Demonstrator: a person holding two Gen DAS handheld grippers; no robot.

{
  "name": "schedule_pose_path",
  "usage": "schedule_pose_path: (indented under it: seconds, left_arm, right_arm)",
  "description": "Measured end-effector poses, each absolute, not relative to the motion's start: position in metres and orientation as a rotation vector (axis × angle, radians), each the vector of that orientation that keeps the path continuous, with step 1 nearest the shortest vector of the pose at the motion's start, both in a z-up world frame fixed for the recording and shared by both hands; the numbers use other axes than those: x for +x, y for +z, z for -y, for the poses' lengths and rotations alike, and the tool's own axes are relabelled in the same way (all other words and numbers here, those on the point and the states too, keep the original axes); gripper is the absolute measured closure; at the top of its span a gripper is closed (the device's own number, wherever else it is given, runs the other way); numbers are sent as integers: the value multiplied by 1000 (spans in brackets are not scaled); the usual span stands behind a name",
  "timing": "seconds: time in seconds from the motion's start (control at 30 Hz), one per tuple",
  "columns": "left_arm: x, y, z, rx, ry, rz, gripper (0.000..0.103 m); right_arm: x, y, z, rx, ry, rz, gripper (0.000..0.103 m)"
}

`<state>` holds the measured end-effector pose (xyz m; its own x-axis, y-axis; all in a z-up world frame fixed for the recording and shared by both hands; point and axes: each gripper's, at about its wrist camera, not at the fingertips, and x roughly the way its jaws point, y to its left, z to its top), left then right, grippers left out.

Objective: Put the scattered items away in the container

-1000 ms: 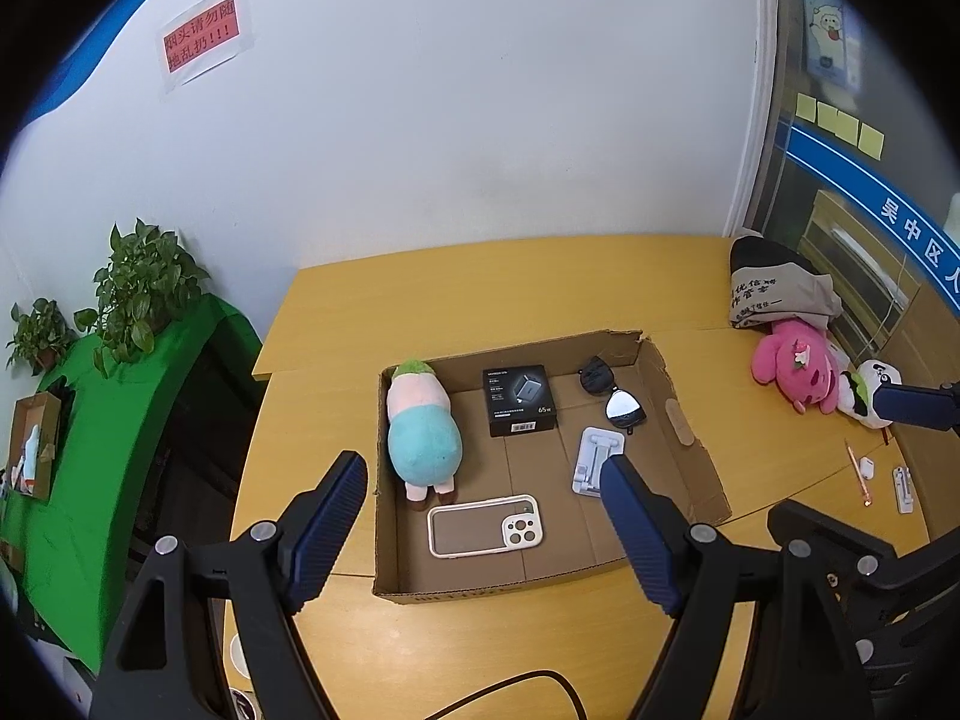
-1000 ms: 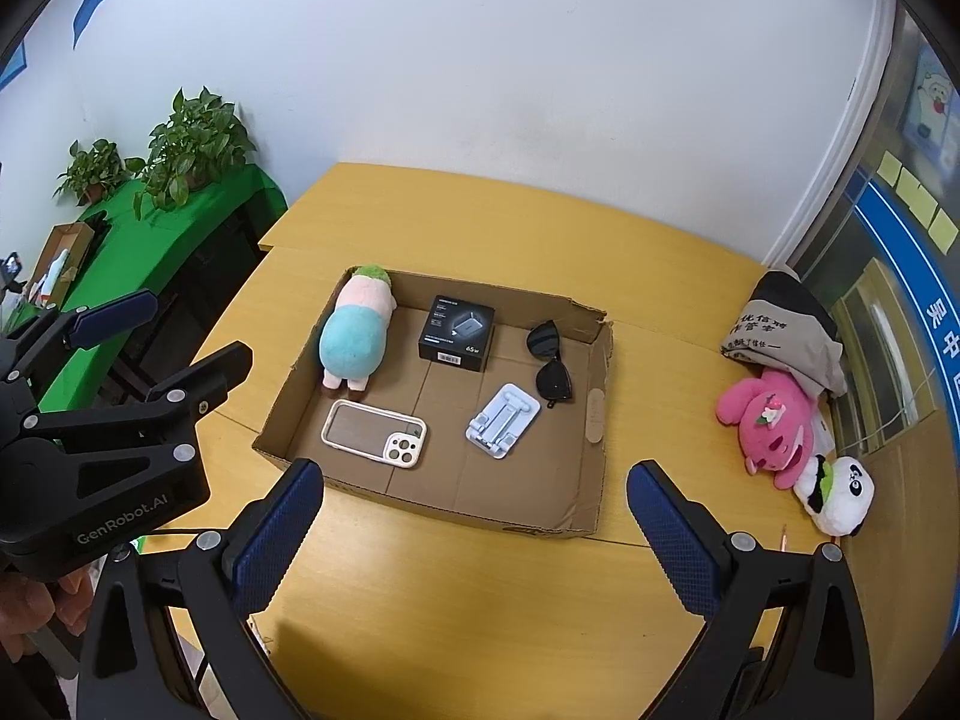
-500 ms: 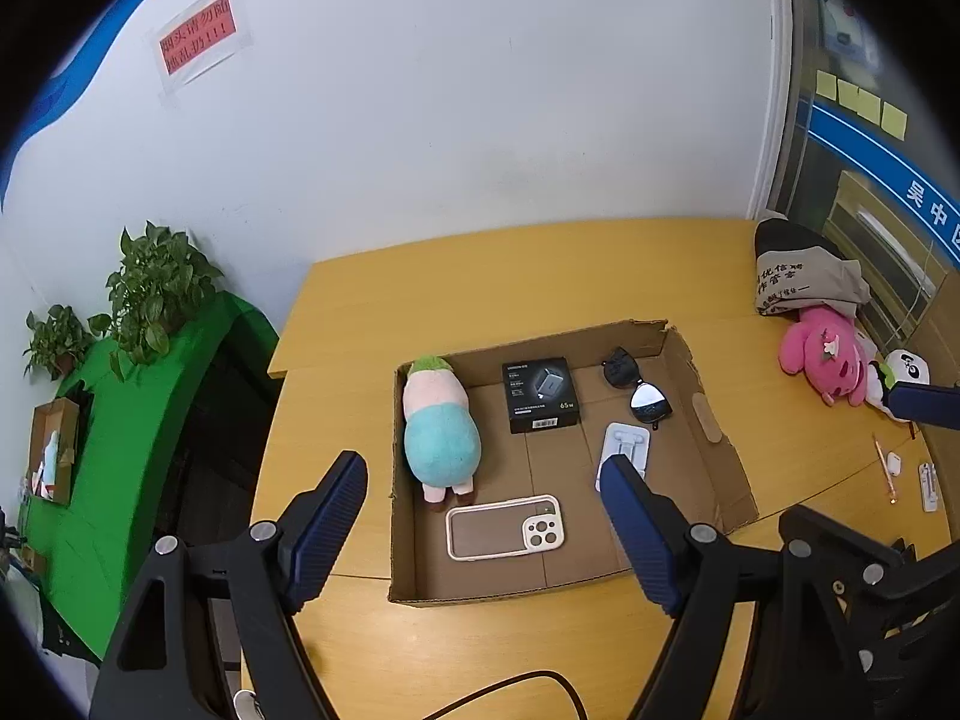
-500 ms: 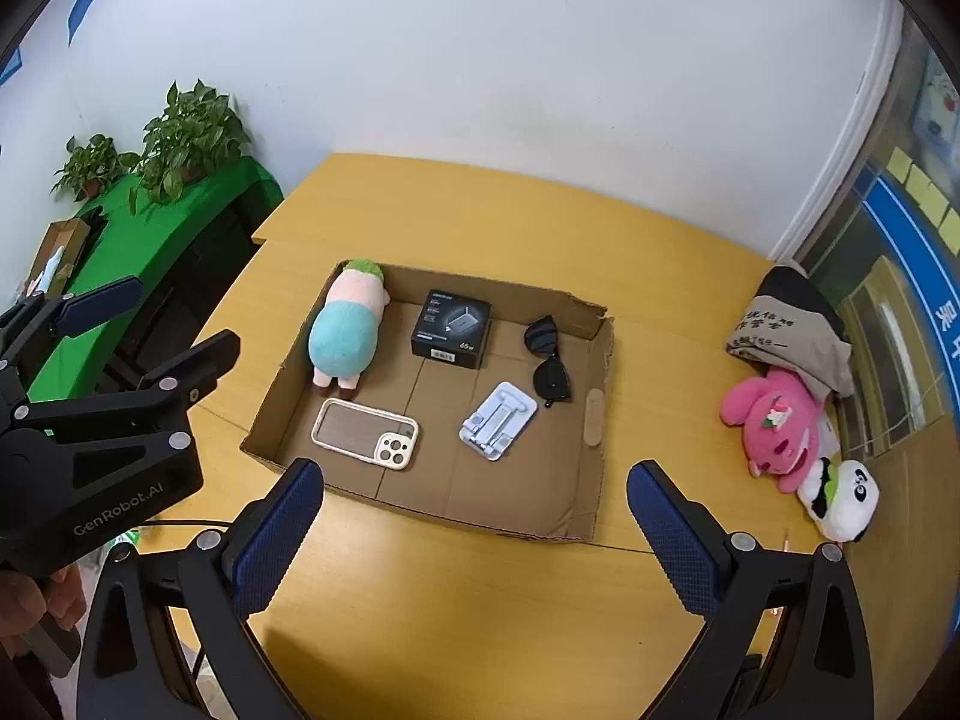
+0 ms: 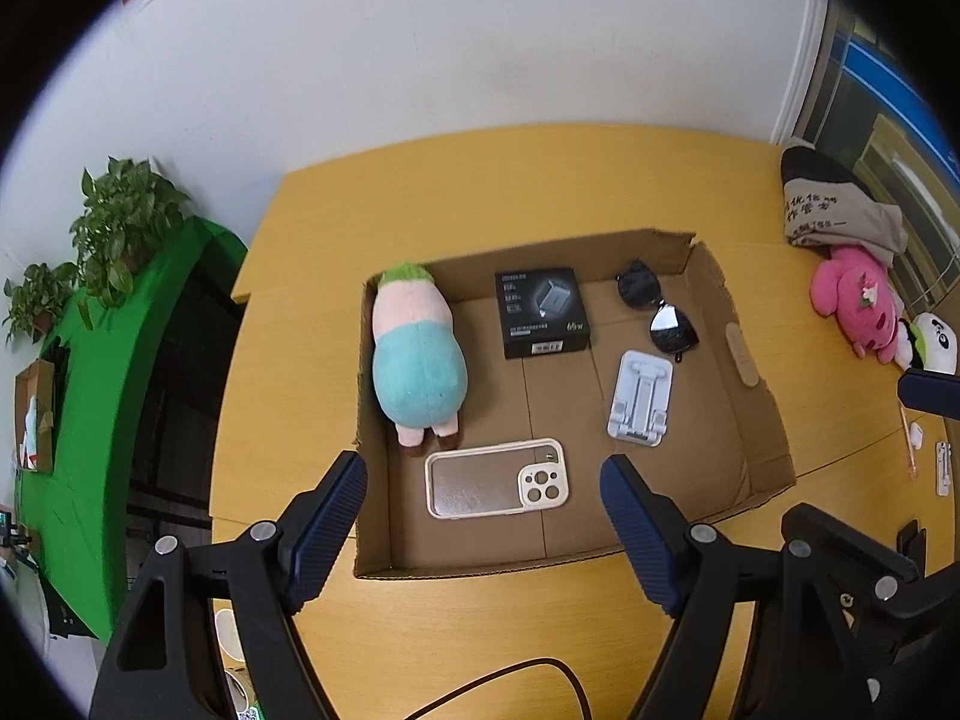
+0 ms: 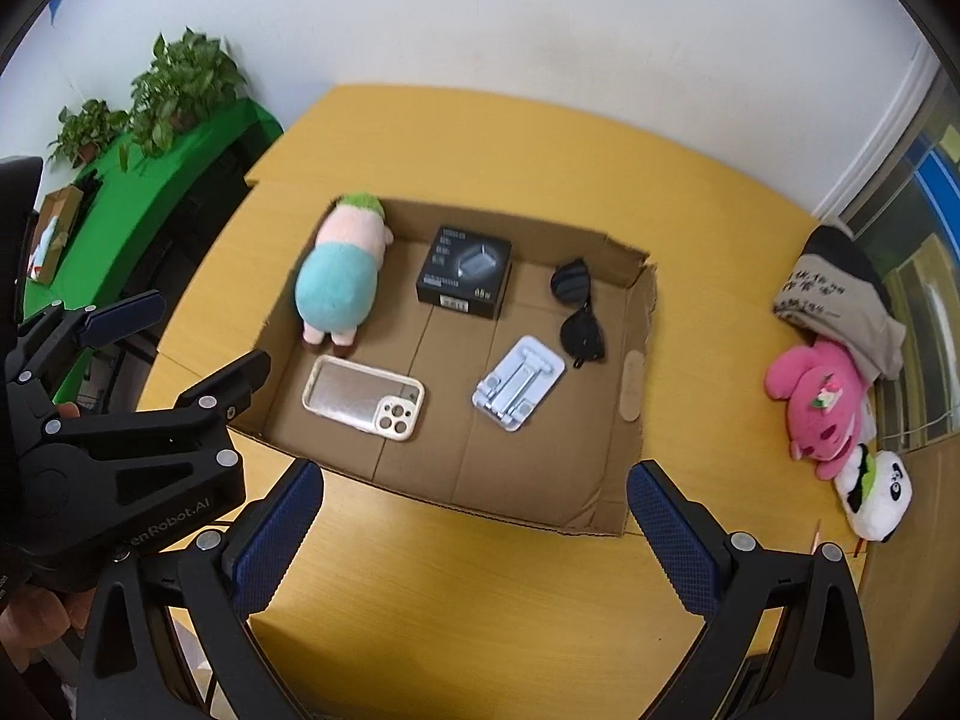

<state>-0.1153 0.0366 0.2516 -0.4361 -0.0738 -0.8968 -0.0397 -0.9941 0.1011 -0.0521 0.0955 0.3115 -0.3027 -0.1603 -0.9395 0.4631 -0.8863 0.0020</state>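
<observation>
**Both grippers wide apart above a box that already holds five things**

A shallow cardboard box (image 5: 756, 420) sits on a yellow wooden table (image 5: 480, 180), its flaps standing up as low walls. Inside it, at the far left, a plush doll (image 5: 417, 354) in a teal body with green hair lies along the left wall, head toward the far side. Just right of it, against the far wall, is a black charger box (image 5: 543, 312). Further right, near the far right corner, lie dark sunglasses (image 5: 657, 312). Nearer than these, a white folding phone stand (image 5: 639, 399) lies flat. At the near left, touching or just beside the doll's feet, a phone in a cream case (image 5: 497, 485) lies camera side up.

The left gripper (image 5: 483, 516) hangs over the near edge of the box, its blue pads (image 5: 327, 522) spread wide with nothing between them. The right gripper (image 6: 474, 534) hangs over the table just on the near side of the box, fingers equally wide and empty.

Well to the right on the table, outside the box, are a pink plush toy (image 6: 819, 402), a panda plush (image 6: 876, 492) nearer than it, and a folded grey and black cloth (image 6: 840, 294) farther than it
</observation>
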Motion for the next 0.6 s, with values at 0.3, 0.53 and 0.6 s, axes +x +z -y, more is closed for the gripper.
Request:
schedule_pose_path:
  seconds: [0.3,0.53,0.6]
  left_arm:
    - [-144,190,-30,1798,-2553,191,23]
    - [-158,156,-27,1882,-2513,181,23]
    - [-159,149,-26,1910,-2508,158,23]
  right_arm:
    - [-87,251,-79,1694,-2116,-397,0]
    - [-103,216,-72,1769,-2061,-417,0]
    - [-106,210,-71,1783,-2052,-421,0]
